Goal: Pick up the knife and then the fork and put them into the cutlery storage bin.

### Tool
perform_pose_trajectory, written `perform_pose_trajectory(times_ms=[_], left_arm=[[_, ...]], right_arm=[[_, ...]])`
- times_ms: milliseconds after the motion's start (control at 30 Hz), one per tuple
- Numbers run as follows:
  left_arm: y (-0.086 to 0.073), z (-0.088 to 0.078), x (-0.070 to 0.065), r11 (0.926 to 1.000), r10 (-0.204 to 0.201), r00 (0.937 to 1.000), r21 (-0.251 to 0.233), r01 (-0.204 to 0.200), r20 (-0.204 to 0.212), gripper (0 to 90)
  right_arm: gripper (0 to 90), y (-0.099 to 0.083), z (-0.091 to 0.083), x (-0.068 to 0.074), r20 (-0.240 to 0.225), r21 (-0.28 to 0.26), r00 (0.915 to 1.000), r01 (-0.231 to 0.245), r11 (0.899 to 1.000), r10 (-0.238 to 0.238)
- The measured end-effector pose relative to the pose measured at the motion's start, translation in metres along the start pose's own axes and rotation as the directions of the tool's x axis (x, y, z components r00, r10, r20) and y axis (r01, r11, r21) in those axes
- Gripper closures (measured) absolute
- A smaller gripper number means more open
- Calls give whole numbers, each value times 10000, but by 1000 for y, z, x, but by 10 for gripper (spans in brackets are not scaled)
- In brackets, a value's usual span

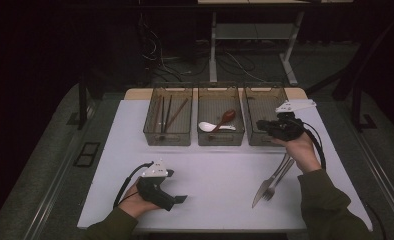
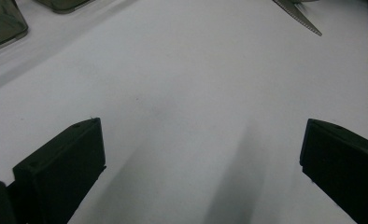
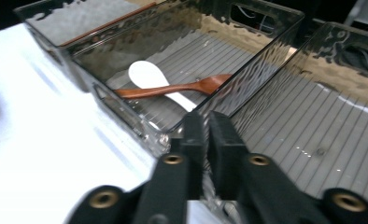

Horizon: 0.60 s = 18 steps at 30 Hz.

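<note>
right gripper clenched at the bin's edge

right gripper (image 1: pixel 270 127) hangs over the near wall of the right-hand bin (image 3: pixel 313 116), jaws pressed together with nothing between them. left gripper (image 1: pixel 177 200) rests low over the table (image 1: pixel 210 170), jaws wide apart. knife (image 1: pixel 266 186) and fork (image 1: pixel 279 179) lie side by side on the table below the right hand. risk, as i judge it: the two utensils touch, so a grab at one could drag the other.

You have three clear bins (image 1: pixel 221 137) in a row, three chopsticks (image 1: pixel 168 114) in the left one, two spoons (image 1: pixel 224 120) in the middle one, one knife (image 1: pixel 265 187), one fork (image 1: pixel 276 184), two grippers (image 1: pixel 157 187).
</note>
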<state>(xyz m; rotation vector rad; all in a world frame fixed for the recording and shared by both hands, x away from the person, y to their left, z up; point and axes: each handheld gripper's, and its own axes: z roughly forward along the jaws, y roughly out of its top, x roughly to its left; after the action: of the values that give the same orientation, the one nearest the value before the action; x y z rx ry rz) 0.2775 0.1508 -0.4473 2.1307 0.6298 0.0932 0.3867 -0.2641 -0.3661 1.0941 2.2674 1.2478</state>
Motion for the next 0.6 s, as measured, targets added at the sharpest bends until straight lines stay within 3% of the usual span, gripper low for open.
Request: perform_pose_trajectory(times_ms=[167, 600], left_arm=[[0, 0, 1, 9999, -76, 10000, -66, 76, -5, 0], [0, -1, -1, 10000, -4, 10000, -81, 4, -27, 0]], right_arm=[[895, -10, -7, -1, -492, 380, 9983, -286, 9989, 305], [894, -55, -30, 1, -266, 1419, 9996, 9, 9899, 29]])
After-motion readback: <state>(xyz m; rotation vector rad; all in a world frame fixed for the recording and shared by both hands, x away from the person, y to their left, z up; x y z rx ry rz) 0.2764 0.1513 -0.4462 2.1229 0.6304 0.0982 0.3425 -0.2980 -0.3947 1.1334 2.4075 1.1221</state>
